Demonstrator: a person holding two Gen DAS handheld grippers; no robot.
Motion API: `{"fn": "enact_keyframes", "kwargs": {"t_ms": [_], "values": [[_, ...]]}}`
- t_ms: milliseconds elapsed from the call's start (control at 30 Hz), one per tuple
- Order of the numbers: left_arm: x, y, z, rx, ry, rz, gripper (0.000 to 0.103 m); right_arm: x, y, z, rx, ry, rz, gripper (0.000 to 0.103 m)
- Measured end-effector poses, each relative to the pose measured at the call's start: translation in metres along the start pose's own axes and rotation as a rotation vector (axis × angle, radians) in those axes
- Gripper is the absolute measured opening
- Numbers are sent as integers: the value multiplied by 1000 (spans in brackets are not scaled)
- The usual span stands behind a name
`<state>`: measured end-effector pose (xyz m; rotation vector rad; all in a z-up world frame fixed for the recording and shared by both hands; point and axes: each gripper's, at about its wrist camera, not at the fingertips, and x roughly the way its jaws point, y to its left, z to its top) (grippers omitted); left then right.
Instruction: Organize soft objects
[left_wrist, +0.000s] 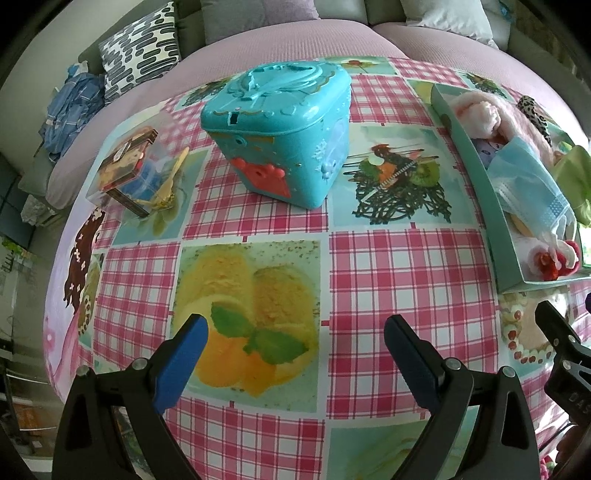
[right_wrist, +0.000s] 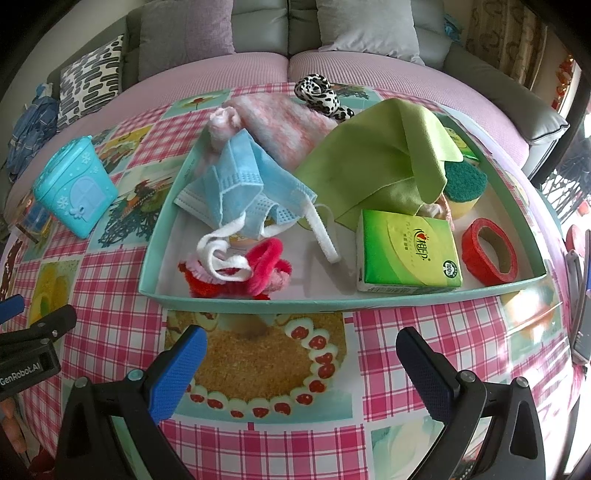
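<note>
The bench (right_wrist: 110, 317) is covered with a pink checked cloth that has printed food pictures. Behind it stands a grey sofa (right_wrist: 258, 22) with a pink seat cover and several cushions.

On the right part of the bench lies a wide, shallow teal cardboard tray (right_wrist: 332, 301), and the soft things are together inside it. At the back of the tray lies a fluffy pink and white knitted piece (right_wrist: 280, 125), and its far end reaches over the back rim. A large green cloth (right_wrist: 384, 158) is folded loosely over the right back part and covers partly a yellow sponge with a green scrubbing side (right_wrist: 463, 188). A light blue face mask with white ear loops (right_wrist: 240, 184) lies crumpled in the left middle. A green packet of tissues (right_wrist: 410, 254) stands near the front wall, and a red roll of tape (right_wrist: 487, 251) lies flat just beside it on the right. In the front left corner there is a red and pink fuzzy item (right_wrist: 255, 273), under one white loop. A leopard pattern fabric band (right_wrist: 321, 92) lies behind the tray.

Left of the tray, well apart, stands a turquoise plastic box with a lid (left_wrist: 284, 129).

The left tool (left_wrist: 295, 339) hovers above the cloth, wide open, and holds nothing. The right tool (right_wrist: 301, 350) is before the front wall of the tray, also wide open and empty.
</note>
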<state>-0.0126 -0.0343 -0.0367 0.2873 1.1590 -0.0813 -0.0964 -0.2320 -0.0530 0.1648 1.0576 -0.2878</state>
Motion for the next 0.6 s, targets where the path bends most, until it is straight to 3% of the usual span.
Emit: {"fn": "enact_keyframes", "kwargs": {"t_ms": [600], "values": [[-12,1,0,-26,-46,-15,96,0,-2,0,7,-2,-3,103]]}}
